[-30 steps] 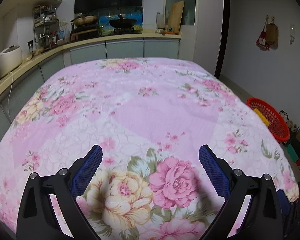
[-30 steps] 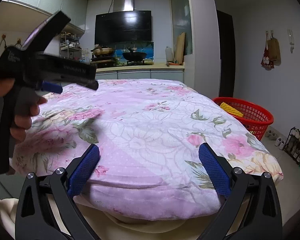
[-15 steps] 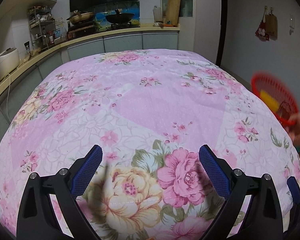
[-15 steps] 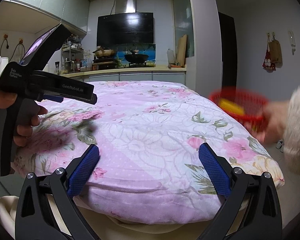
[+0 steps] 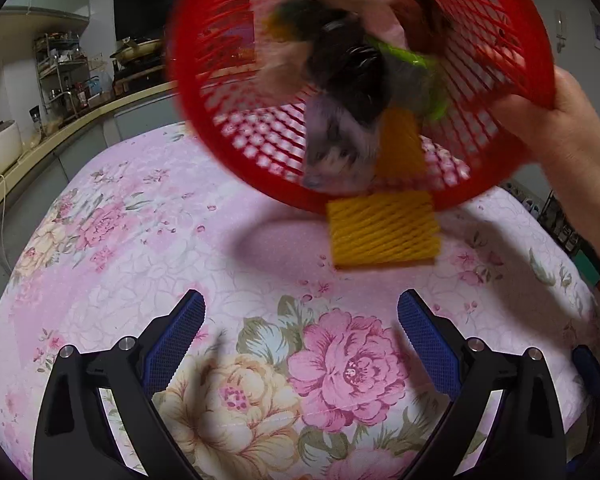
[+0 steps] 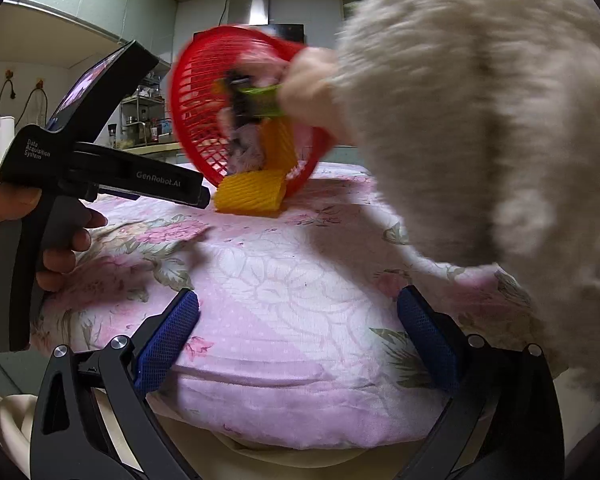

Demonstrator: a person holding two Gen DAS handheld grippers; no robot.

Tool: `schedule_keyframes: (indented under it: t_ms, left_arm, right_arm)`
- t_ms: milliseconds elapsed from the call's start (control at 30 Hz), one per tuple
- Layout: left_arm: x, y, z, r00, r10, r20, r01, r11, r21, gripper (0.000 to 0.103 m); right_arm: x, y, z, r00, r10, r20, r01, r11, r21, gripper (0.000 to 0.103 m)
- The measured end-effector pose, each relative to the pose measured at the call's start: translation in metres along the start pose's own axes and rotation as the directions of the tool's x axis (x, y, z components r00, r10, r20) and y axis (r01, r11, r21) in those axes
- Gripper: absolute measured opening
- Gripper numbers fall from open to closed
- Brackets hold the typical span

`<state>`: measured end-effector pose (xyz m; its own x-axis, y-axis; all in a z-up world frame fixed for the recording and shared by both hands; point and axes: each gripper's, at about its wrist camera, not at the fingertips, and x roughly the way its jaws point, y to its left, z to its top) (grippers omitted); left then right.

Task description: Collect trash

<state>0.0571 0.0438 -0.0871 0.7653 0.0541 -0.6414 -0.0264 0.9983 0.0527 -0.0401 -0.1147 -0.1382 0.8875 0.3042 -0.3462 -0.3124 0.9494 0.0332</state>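
A hand (image 5: 556, 120) tipped the red basket (image 5: 228, 92) ahead of both gaping, empty grippers (image 5: 300, 340) (image 6: 298, 336), spilling trash (image 5: 382, 232) for collecting.

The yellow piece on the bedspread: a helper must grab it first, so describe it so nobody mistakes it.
On the pink floral bedspread, look under the lip of the tilted red basket. The yellow foam net lies flat there, ribbed and rectangular, the only piece already out; the rest is blurred inside.
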Motion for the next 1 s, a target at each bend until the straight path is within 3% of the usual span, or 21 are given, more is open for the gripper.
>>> schedule_keyframes:
  t_ms: [267,500,1000]
  left_arm:
    - [-0.007,-0.002,-0.001,0.998,0.005,0.057,-0.006,1.000,0.012,0.094]
    - [-0.013,0.019,0.002,0.995,0.011,0.098,0.000,0.994,-0.110,0.094]
    - [-0.031,0.029,0.004,0.984,0.083,0.155,-0.058,0.986,-0.157,0.094]
  right_arm:
    - [0.000,-0.001,0.000,1.000,-0.001,0.000,0.001,1.000,-0.003,0.097]
    - [-0.002,-0.001,0.001,1.000,0.002,0.002,-0.002,1.000,-0.005,0.097]
    - [-0.001,-0.003,0.001,1.000,0.003,0.002,-0.003,1.000,-0.008,0.097]
